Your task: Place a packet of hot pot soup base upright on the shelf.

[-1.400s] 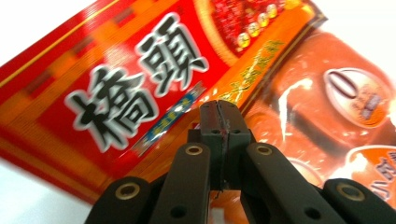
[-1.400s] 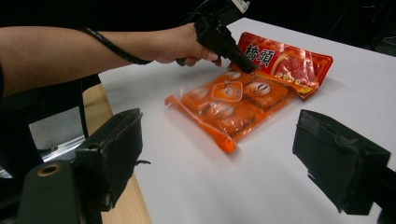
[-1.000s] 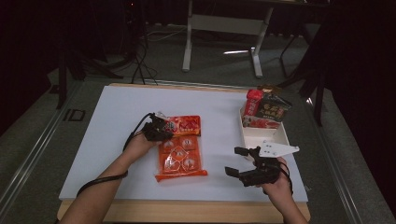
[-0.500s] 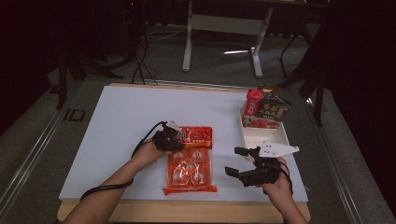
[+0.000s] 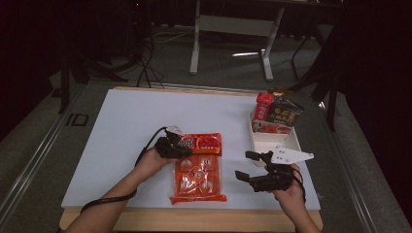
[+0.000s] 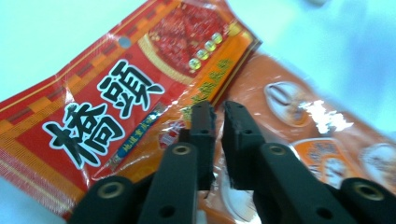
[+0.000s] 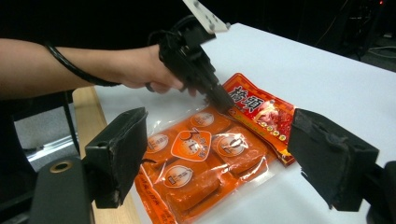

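Note:
An orange packet of several round snacks (image 5: 198,179) lies flat on the white table, its far end overlapping a red packet with large white characters (image 5: 204,142). My left gripper (image 5: 180,146) rests low over the seam between the two packets. In the left gripper view its jaws (image 6: 217,111) have just been opening and stand a narrow gap apart, with nothing pinched between them and the red packet (image 6: 107,93) behind. My right gripper (image 5: 243,165) hovers right of the orange packet, wide open and empty. The right gripper view looks between its jaws (image 7: 224,149) at the orange packet (image 7: 196,163).
A white tray (image 5: 291,141) stands at the table's right side, holding a red pack (image 5: 264,108) and a dark pack (image 5: 285,114) at its far end. The table's wooden front edge (image 5: 194,219) runs just below the orange packet.
The left hand and both packets have shifted right and a little toward the front edge. The right gripper has stayed where it was.

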Available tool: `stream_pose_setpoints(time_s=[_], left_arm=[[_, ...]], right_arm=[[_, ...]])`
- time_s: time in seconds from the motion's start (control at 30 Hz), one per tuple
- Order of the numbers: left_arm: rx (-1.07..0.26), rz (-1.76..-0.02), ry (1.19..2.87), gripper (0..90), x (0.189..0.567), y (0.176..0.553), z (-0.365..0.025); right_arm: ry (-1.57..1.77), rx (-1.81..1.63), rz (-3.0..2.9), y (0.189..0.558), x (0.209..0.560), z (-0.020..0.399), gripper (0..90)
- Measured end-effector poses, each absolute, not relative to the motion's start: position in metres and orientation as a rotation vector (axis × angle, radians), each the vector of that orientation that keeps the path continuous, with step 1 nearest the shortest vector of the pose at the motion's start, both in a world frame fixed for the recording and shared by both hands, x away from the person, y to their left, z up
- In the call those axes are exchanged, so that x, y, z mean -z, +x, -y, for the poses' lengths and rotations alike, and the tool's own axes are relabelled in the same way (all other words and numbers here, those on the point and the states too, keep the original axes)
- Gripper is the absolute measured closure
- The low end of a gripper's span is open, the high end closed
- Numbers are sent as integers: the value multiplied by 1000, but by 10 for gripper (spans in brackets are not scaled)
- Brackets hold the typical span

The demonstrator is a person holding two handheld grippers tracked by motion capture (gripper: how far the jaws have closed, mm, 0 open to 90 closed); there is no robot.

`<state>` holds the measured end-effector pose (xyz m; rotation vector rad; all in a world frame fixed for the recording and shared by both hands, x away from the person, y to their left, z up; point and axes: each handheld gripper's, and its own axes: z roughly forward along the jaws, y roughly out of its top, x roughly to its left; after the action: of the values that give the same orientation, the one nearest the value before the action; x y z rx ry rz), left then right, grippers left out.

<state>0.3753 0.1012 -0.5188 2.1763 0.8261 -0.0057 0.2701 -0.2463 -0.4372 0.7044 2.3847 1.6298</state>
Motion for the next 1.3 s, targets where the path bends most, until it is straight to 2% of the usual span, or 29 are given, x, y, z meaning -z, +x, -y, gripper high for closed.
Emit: stream_pose_setpoints(time_s=[0.2,0.37,0.47,0.67,0.87,1.3], left_arm=[[7,-837,2110,635,503,365,-116],[-58,-867,2056,545,488,356,-130],[-91,-900,2026,460,482,354,-140],[-146,-981,1977,345,483,353,-160],[-131,-1026,1965,320,501,357,-171],[-103,-1140,1987,322,538,380,-163]], right_arm=[[680,-1592,-2381,269,438,245,193],[656,-1585,-2344,269,437,246,172],[657,-1568,-2334,268,436,247,166],[697,-1567,-2282,265,433,247,134],[739,-1573,-2245,265,431,249,104],[682,-1528,-2268,258,431,243,102]])
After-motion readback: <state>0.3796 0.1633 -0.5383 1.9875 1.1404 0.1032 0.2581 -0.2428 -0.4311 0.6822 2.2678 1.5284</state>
